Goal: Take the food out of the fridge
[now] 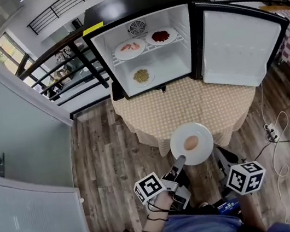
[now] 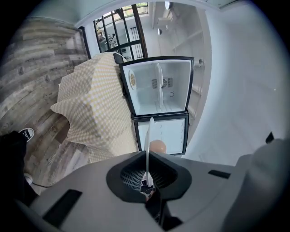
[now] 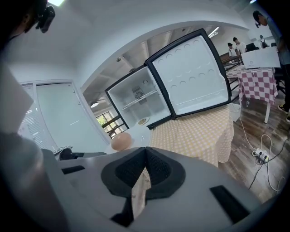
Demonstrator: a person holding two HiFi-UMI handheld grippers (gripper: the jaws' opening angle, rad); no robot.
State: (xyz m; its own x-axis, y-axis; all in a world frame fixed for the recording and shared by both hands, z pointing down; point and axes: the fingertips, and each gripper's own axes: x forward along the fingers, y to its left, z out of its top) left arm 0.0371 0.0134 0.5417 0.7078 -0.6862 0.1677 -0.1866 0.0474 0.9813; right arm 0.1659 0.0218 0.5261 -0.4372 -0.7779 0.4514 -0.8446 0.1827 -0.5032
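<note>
As seen in the head view, the plate with round tan food is clamped at its 7 o'clock rim by the left gripper, over the table's 6 o'clock edge. Left gripper view: the rim is pinched edge-on. Right gripper view: the right gripper's jaws are pressed together, nothing held.

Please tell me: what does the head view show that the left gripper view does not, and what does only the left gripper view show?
Only the head view: on the fridge's upper shelf, the plate of pink food and the plate of red food, seen from above.
Only the left gripper view: up close, the left gripper with its jaws shut on the rim of the white plate, which is seen edge-on; also a shoe on the floor.
Both: the open fridge, the checked tablecloth, the brown egg on the held plate, and the plate of yellowish food on the fridge floor.
</note>
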